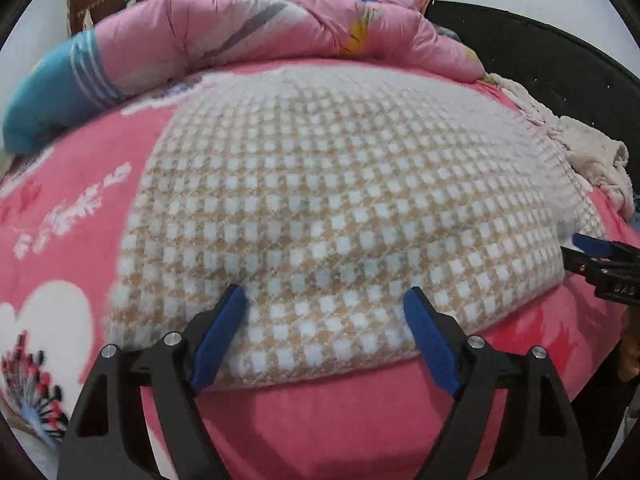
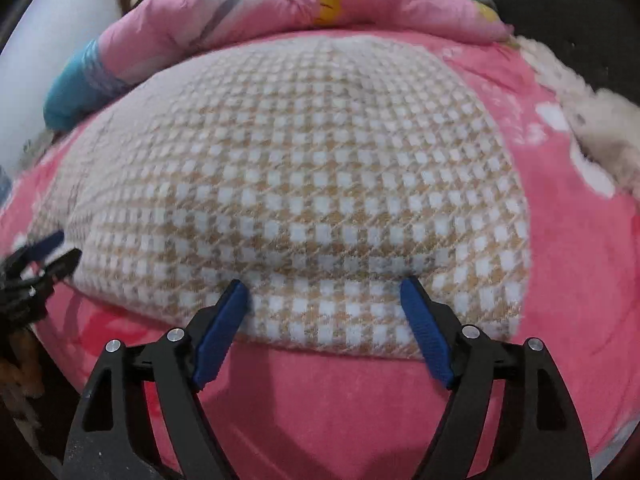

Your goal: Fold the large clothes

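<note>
A large garment in a tan and white check knit (image 1: 320, 208) lies flat and folded on a pink bed sheet (image 1: 320, 420). It also fills the right wrist view (image 2: 300, 184). My left gripper (image 1: 325, 300) is open, its blue pads over the garment's near edge, left part. My right gripper (image 2: 325, 292) is open over the near edge, right part. The right gripper shows at the right edge of the left wrist view (image 1: 600, 260). The left gripper shows at the left edge of the right wrist view (image 2: 36, 260). Neither holds anything.
A pink quilt (image 1: 300, 28) with a blue end (image 1: 52, 92) lies bunched along the far side of the bed. A cream fluffy cloth (image 1: 580, 148) lies at the right edge, beside a dark headboard (image 1: 540, 60). The sheet (image 2: 320, 400) shows in front of the garment.
</note>
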Tool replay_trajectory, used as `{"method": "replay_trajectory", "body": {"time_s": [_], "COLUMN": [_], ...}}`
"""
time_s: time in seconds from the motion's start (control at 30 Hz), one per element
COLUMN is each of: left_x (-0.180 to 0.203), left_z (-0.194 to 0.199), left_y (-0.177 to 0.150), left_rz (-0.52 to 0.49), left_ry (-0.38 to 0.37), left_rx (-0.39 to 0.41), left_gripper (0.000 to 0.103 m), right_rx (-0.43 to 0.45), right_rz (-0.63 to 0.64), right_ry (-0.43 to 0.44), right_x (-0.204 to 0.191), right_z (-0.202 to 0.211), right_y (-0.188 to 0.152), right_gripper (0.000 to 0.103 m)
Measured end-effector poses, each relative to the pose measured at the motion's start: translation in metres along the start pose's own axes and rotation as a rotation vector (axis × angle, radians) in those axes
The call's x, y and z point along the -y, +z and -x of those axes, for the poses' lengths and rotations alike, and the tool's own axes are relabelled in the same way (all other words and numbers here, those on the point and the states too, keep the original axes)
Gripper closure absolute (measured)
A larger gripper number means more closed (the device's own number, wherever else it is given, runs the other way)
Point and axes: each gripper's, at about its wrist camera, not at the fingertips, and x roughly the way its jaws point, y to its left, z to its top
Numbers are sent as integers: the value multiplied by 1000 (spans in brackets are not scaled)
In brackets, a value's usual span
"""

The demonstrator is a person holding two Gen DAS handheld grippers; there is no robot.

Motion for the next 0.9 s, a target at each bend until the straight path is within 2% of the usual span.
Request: {"method": "replay_trajectory", "body": {"time_s": [0.1,0.2,0.27,0.33,0.37,0.47,0.67,0.77,0.9], "left_x": [3,0,-1,6,11,24,41,41,38], "left_z": [24,61,80,100,109,133,154,158,152], "left_y": [1,-5,-7,-5,-4,2,5,2,-1], "left_rz": [18,31,44,38,30,13,5,34,66], "left_ry": [-61,-71,-65,-52,-36,20,179,186,170], "left_rx": [30,94,140,207,237,288,302,308,263], "left_gripper": [22,18,5,5,5,5,5,5,5], "right_rx": [64,128,169,221,248,313,453,419,352], "right_rz": [-18,-25,-36,-30,-21,7,39,44,44], "right_ry": [90,93,91,75,55,11,-88,-81,-115], "right_x": [-2,-1,-7,-12,-22,-33,-61,-64,-69], "right_z": [40,72,92,111,124,142,175,170,158], "right_y": [-8,-20,-29,-35,-37,-30,-25,-25,-29], "right_gripper": [29,25,16,13,8,8,8,8,8]}}
